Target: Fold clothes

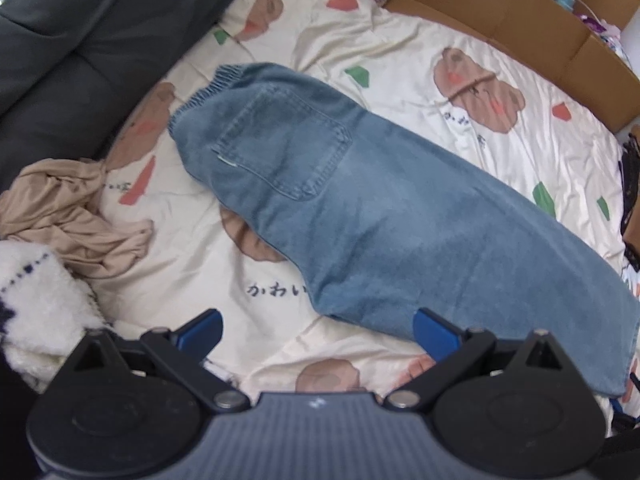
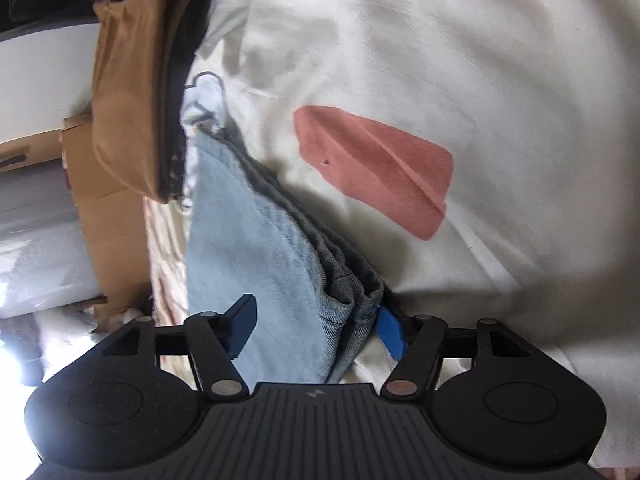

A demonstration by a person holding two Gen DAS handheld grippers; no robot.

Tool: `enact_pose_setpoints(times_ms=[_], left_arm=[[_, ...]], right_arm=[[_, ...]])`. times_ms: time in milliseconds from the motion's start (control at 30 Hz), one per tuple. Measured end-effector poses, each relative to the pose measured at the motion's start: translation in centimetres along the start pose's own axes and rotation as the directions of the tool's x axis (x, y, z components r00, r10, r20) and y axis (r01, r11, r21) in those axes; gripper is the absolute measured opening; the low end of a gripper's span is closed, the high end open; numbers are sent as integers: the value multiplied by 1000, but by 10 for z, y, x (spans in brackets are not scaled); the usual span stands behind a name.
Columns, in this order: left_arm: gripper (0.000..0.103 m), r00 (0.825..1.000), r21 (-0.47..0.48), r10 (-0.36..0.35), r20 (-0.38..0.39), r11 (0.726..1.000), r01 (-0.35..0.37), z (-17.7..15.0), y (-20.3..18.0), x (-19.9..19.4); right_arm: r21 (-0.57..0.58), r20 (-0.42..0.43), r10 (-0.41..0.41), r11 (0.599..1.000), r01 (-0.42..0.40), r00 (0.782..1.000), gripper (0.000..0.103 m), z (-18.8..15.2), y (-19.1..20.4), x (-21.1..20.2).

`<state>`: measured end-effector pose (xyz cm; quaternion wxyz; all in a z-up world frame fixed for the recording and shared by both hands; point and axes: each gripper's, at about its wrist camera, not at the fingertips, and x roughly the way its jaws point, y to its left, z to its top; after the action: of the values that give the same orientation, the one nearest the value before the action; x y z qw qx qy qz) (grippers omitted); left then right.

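Progress: the light-blue denim jeans with an elastic waistband (image 1: 360, 200) lie on the bed, on the cream quilt printed with brown bears and red and green shapes (image 1: 400, 52). They look folded once lengthwise, leg over leg, back pocket up. Judgement: first fold done; the crosswise folds, hem toward waistband, are left.

Left tongs (image 1: 318, 326): blue pads apart, nothing between them, hovering over the near edge of the jeans.

Right tongs (image 2: 316, 326): the stacked hem layers sit between the pads. The right pad touches the denim edge; the left pad stands clear of the cloth. So not clamped yet, as far as I can tell.

Surroundings: a crumpled beige garment (image 1: 76, 216) and a white fleecy item with dark marks (image 1: 36, 300) lie off the waistband end, apart from the jeans. A brown cardboard box (image 1: 520, 20) borders the far side. A folded tan-brown cloth (image 2: 136, 92) lies right by the hem and may crowd the fold.
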<state>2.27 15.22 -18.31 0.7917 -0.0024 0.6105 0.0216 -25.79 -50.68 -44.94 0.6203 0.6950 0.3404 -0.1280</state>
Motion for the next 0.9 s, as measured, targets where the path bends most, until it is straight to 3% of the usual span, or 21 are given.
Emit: enact_pose_setpoints(times_ms=[200,467,767,900], left_arm=[[102,1000,-2,-26,-16,1000,26,-11,-7,17],[102,998,0,-39,-45,999,39,-22,-7,43],[102,996,-32,-51,-69,998,49,-32,-3,75],[102,995,-33,-48,-84,998,45,-34,-2,87]], right_arm=[[-18,-33,89,996,-90,995,62,5,4,-6],[8,-59,106,994,-106,993,62,23,5,12],[0,-139,178,984,-180,974,62,39,1,27],[-24,-160,167,985,-173,973,62,48,6,33]])
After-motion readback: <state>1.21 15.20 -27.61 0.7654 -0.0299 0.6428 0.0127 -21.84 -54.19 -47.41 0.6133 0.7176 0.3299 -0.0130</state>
